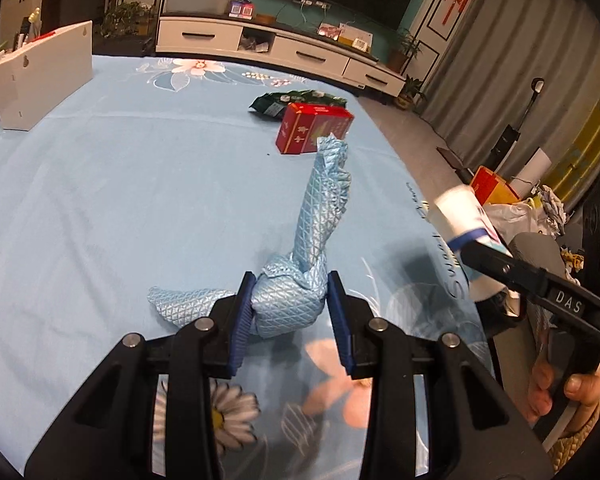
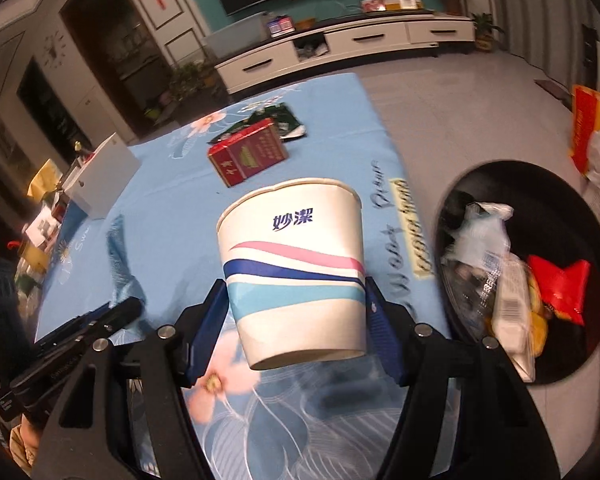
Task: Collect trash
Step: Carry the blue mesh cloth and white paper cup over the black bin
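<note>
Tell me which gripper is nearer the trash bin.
Right. The right gripper holds the paper cup beside the trash bin; the left gripper grips blue cloth farther inboard.

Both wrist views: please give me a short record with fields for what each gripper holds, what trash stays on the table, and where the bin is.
left gripper: shut on blue crumpled wrapper
right gripper: shut on paper cup, held above the table
trash on table: red box, green packet behind and touching it
bin: black, on the floor beside the table edge, already holds trash
</note>
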Action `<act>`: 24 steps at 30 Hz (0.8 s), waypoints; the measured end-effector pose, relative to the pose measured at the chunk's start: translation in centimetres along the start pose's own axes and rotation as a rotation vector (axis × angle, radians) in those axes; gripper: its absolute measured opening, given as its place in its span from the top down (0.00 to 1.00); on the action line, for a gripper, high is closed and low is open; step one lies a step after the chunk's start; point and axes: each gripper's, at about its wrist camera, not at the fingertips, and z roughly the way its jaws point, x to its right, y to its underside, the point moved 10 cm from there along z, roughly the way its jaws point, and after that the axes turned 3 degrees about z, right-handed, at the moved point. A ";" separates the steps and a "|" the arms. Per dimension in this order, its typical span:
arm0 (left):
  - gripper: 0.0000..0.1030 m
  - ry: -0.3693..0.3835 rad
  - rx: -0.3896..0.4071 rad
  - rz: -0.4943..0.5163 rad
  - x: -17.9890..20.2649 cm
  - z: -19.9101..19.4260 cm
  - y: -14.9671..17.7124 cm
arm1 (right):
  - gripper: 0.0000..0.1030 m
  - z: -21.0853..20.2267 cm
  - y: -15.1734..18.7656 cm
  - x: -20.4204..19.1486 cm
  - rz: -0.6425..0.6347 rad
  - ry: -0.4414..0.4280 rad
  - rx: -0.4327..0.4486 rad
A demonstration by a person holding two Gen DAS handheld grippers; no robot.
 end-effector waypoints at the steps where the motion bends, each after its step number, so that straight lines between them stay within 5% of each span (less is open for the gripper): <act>1: 0.64 0.001 0.007 0.003 0.2 -0.6 0.1 | 0.36 -0.4 0.0 0.2 0.008 0.000 0.002; 24: 0.64 0.033 0.115 0.057 3.7 -8.4 1.0 | 0.35 -7.8 0.2 -3.6 -0.071 -0.043 0.128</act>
